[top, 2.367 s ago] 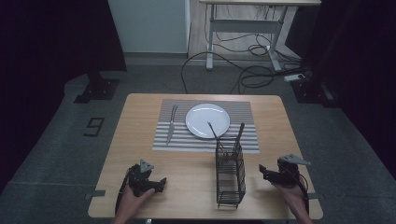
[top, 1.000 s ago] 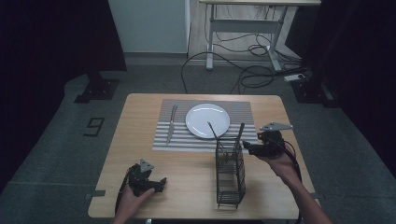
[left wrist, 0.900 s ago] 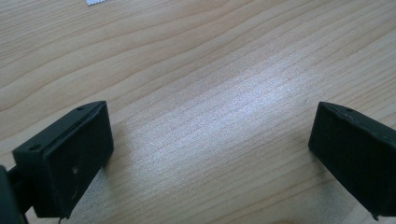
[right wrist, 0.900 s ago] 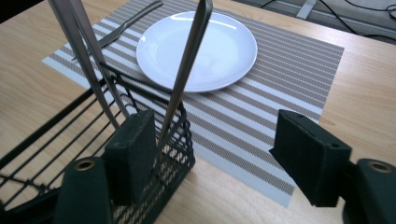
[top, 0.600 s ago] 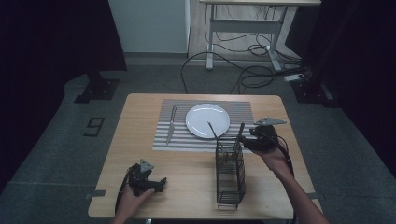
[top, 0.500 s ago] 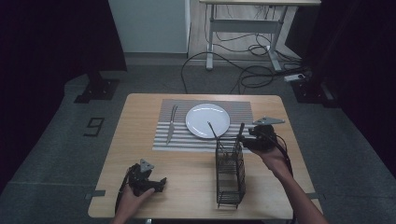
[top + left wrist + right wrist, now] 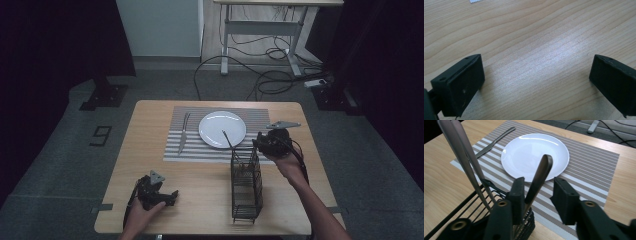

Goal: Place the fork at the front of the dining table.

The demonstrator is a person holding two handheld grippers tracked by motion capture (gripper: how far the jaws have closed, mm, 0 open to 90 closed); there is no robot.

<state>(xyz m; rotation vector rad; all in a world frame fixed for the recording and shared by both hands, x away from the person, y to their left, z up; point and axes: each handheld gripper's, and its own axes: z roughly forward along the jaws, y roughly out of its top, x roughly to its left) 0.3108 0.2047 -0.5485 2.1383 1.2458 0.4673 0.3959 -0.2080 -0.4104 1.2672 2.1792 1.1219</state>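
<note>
At the table's near left corner the left gripper rests low over the bare light wooden table, jaws wide apart with nothing between them. Right of centre stands a black wire cutlery basket. From it leans a dark-handled utensil; the right gripper has just been closing around that handle, one pad alongside it, the other apart.
</note>
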